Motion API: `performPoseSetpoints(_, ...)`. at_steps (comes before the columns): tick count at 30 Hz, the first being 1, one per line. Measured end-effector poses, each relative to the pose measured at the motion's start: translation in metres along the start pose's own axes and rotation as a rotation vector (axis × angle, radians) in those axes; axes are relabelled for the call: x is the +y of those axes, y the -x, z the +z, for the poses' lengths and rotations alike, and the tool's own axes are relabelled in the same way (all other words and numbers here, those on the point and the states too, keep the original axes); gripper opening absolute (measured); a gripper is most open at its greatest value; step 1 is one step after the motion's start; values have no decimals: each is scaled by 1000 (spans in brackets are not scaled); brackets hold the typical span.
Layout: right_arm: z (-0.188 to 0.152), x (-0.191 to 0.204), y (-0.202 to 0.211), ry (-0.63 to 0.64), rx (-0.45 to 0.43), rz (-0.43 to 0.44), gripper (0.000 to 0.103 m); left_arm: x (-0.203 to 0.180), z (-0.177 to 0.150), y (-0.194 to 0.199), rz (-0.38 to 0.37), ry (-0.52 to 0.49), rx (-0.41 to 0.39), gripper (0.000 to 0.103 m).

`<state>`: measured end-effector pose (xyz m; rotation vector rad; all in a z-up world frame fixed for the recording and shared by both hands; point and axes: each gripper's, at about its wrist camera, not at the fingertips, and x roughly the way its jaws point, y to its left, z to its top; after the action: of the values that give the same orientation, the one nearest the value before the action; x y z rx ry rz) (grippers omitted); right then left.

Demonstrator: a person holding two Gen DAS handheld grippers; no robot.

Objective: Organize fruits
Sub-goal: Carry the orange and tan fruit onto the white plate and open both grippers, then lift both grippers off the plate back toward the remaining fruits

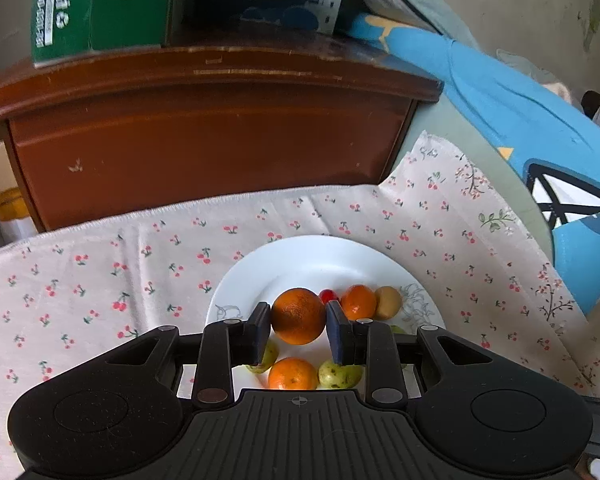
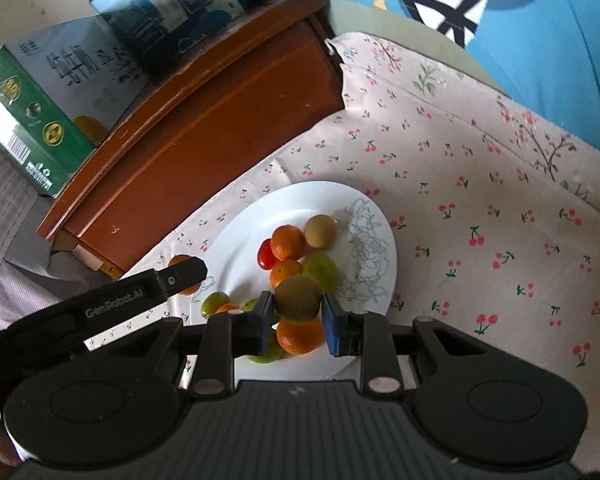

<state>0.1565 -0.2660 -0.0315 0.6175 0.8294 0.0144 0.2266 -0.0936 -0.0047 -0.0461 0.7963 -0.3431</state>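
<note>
An orange (image 1: 298,316), pebbled and round, sits pinched between the blue pads of the left gripper (image 1: 298,330) at lower centre of the left wrist view, held over the white plate (image 1: 300,256). In the right wrist view, the right gripper (image 2: 297,320) pinches a dull brown-green kiwi (image 2: 298,298) at lower centre, above the same plate (image 2: 236,240). Both fruits look firm but slippery-round, so a good placement would likely mean lowering each into a free gap and easing the pads apart only once it rests, lest it roll. Already on the glossy plate: smaller mandarins (image 2: 287,242), a shiny red tomato (image 2: 265,254), a green fruit (image 2: 321,270) and a second kiwi (image 2: 320,231). Beneath lies a cherry-print cloth (image 2: 480,200) covering the bench; a scuffed wooden cabinet (image 1: 204,140) with cartons (image 1: 100,4) fills the upper frame.
</note>
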Motion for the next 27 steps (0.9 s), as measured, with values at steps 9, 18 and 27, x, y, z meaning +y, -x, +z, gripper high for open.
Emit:
performPoseSetpoints(9, 2, -6, -8, -42, -16, -8, 30, -4, 1, -8, -6, -14, 3, 36)
performPoseSetpoints(18, 9, -2, 5, -40, -56, 25, 36, -3, 17, 35, 89, -11, -69, 84)
performPoseSetpoints(27, 21, -4, 25, -67, -100, 55, 42, 23, 12, 83, 131, 51, -76, 94)
